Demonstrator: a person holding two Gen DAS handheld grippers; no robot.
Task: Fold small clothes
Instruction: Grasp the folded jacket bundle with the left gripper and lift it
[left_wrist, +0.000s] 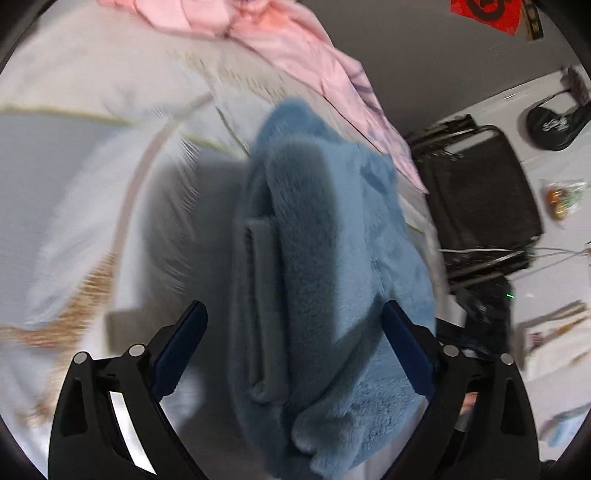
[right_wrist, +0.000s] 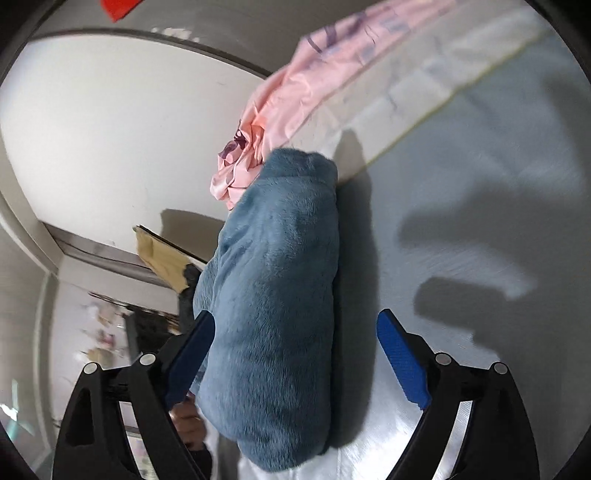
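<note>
A fluffy blue garment (left_wrist: 325, 266) lies folded in a thick bundle on the pale bed sheet (left_wrist: 55, 177), a flat grey-blue band along its left side. My left gripper (left_wrist: 295, 347) is open, its blue-padded fingers wide apart on either side of the bundle and just above it. In the right wrist view the same blue garment (right_wrist: 273, 302) fills the middle, a rounded roll near the bed's edge. My right gripper (right_wrist: 295, 358) is open too; its left finger (right_wrist: 192, 354) sits close beside the fleece, its right one over bare sheet (right_wrist: 461, 206).
A crumpled pink cloth (left_wrist: 295, 48) lies beyond the garment at the bed's far edge, and the pink cloth (right_wrist: 280, 107) shows again in the right wrist view. A black folding chair (left_wrist: 480, 199) stands on the floor to the right. A hand (right_wrist: 188, 421) shows below the right gripper's left finger.
</note>
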